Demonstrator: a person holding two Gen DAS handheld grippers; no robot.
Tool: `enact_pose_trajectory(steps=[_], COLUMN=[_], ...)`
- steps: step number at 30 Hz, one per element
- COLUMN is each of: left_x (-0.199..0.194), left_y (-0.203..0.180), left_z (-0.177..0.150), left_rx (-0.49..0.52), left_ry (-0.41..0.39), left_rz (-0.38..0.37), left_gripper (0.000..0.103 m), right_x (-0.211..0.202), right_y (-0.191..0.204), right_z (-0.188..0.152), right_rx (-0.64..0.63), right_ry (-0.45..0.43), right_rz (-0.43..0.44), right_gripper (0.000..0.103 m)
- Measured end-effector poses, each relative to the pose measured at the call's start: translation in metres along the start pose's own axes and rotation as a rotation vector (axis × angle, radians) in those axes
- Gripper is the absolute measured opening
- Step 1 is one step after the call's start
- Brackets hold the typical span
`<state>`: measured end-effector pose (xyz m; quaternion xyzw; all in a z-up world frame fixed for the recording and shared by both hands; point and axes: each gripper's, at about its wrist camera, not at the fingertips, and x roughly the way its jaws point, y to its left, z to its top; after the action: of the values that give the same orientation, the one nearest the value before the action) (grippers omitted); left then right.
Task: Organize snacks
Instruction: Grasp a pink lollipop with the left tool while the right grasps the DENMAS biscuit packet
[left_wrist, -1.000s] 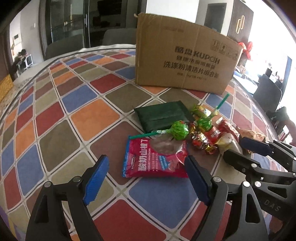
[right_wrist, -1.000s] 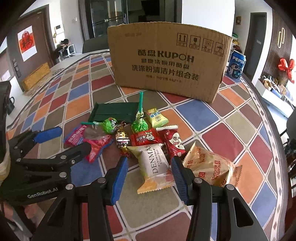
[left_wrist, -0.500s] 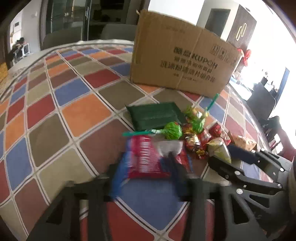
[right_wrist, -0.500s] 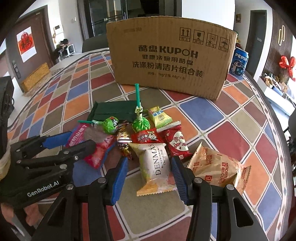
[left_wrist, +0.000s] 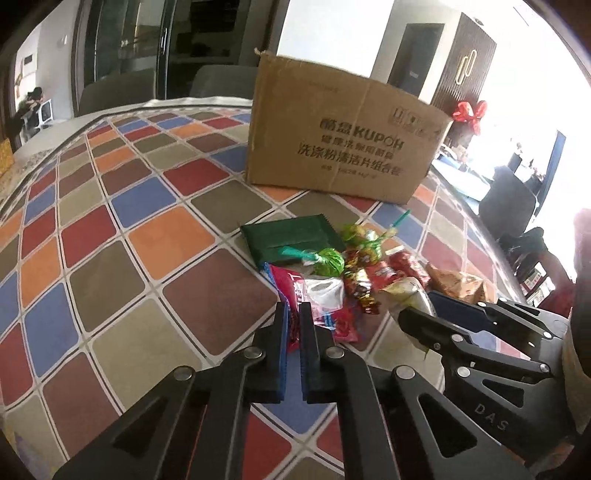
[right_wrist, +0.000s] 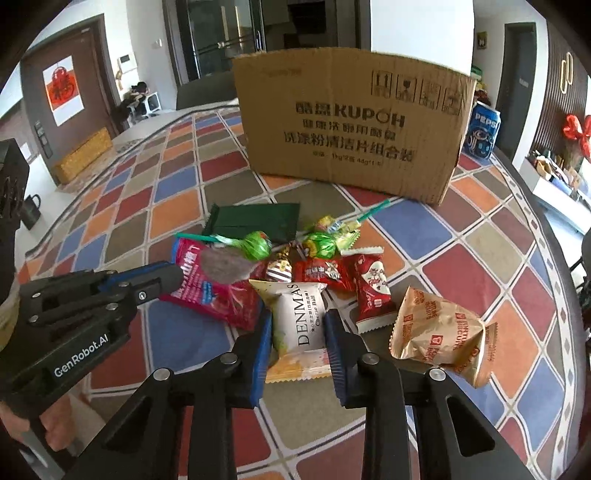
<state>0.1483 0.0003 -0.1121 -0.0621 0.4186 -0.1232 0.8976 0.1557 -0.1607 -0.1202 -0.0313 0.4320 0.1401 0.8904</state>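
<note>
A pile of snacks lies on the checkered tablecloth (left_wrist: 110, 258) before a cardboard box (left_wrist: 343, 144). My left gripper (left_wrist: 293, 314) is shut on the edge of the pink-red snack packet (left_wrist: 317, 295); it shows at the left of the right wrist view (right_wrist: 173, 277) with the packet (right_wrist: 210, 288). My right gripper (right_wrist: 297, 325) is partly closed around the white DENMAS cheese ball packet (right_wrist: 299, 321), its pads at the packet's two sides. A green lollipop (right_wrist: 256, 245), a dark green packet (right_wrist: 255, 219), red packets (right_wrist: 373, 284) and a golden biscuit bag (right_wrist: 436, 332) lie around.
The cardboard box (right_wrist: 351, 129) stands upright behind the pile. A blue Pepsi can (right_wrist: 484, 131) stands behind its right end. Chairs (left_wrist: 114, 92) stand at the table's far side, another chair (left_wrist: 509, 203) at the right.
My left gripper moved forward and closed from wide open onto the pink-red packet's edge. My right gripper advanced and narrowed around the DENMAS packet.
</note>
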Motion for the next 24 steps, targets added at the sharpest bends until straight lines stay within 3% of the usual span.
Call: enact_pose_trajectory(steps=[24], left_x=[-0.063], left_y=[-0.028], left_z=[0.023], left_rx=[0.067], left_ry=[-0.173], left_rz=[-0.037], left_gripper=[0.003], right_x=[-0.061], right_y=[0.002], right_z=[0.022], right_rx=[0.022], right_ry=[-0.16], right_rz=[0.051], right_gripper=[0.03])
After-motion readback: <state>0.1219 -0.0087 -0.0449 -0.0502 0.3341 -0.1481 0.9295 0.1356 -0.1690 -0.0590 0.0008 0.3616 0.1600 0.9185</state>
